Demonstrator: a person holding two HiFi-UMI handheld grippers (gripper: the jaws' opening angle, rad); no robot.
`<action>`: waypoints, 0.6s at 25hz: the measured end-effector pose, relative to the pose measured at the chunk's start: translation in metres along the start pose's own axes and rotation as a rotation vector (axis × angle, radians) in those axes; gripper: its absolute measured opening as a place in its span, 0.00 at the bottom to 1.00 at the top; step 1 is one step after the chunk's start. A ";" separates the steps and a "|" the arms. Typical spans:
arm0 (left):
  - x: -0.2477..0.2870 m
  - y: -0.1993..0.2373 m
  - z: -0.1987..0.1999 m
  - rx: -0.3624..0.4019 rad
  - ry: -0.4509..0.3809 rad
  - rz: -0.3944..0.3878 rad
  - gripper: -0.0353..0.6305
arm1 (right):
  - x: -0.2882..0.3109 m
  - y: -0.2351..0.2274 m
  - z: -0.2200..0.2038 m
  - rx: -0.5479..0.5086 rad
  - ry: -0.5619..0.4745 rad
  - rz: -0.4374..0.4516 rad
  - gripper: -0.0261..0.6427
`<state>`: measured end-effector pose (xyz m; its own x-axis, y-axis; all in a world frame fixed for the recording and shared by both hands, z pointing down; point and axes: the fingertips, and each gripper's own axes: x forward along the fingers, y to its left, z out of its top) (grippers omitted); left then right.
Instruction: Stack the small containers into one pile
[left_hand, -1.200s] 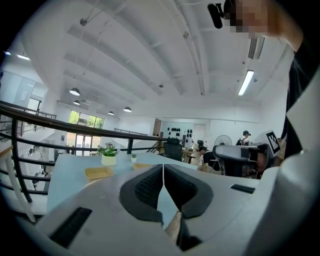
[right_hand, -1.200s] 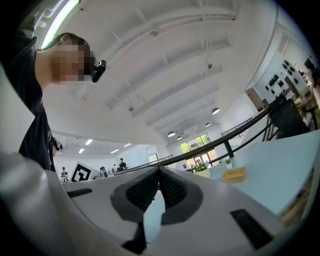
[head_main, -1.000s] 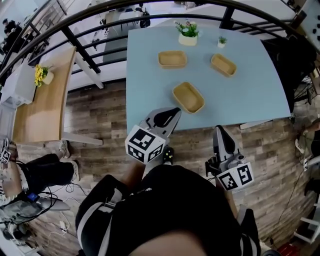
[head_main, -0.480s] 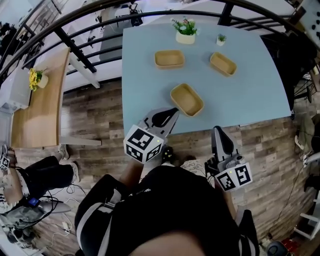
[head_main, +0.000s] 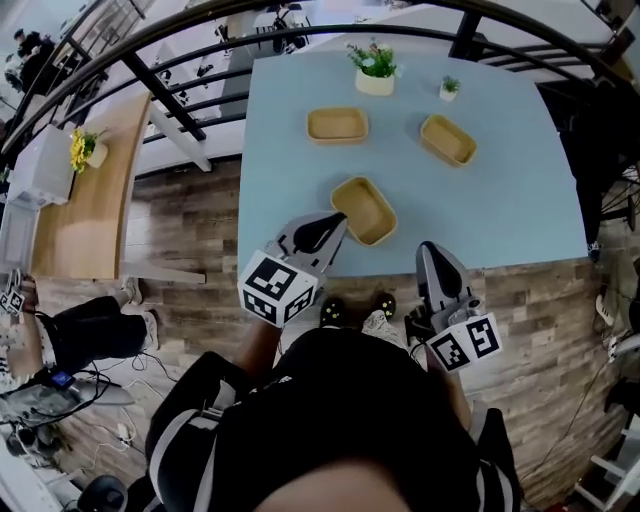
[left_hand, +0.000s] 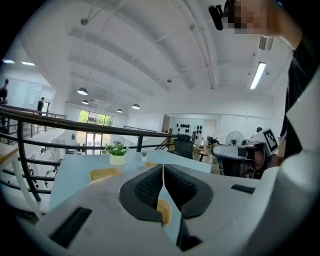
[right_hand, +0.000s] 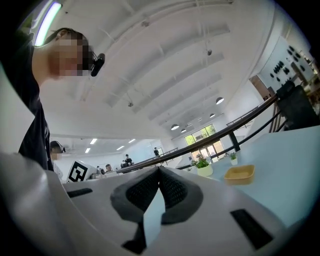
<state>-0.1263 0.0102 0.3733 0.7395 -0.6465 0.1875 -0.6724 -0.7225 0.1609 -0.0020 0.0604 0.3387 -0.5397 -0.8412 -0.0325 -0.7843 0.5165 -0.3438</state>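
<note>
A person in a black top (head_main: 330, 420) with a white-striped sleeve (head_main: 185, 440); the pale grey left gripper (head_main: 335, 219) and right gripper (head_main: 428, 248) have black ribbed pads (left_hand: 146, 189), a black-and-white marker cube (head_main: 280, 288) behind each.

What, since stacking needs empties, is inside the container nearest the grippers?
Nothing shows inside the nearest container: its bare tan floor is visible. The left gripper may cover a sliver of rim.

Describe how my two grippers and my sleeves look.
Both the left gripper and the right gripper have pale grey plastic bodies that taper to two fingers lined with black, dimpled pads. Each carries a white cube printed with black square markers. The person wears a black top with pale stripes down the left sleeve.
</note>
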 end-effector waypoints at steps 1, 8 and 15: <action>0.004 -0.001 0.002 0.002 -0.001 0.012 0.08 | 0.002 -0.004 0.003 0.005 -0.001 0.016 0.04; 0.038 -0.009 0.008 0.021 0.013 0.070 0.08 | 0.002 -0.043 0.011 0.028 0.029 0.075 0.04; 0.067 -0.007 0.000 0.036 0.075 0.141 0.08 | -0.003 -0.079 0.014 0.058 0.060 0.133 0.06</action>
<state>-0.0717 -0.0282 0.3853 0.6327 -0.7230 0.2773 -0.7667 -0.6352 0.0932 0.0659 0.0201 0.3527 -0.6565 -0.7539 -0.0258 -0.6865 0.6113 -0.3938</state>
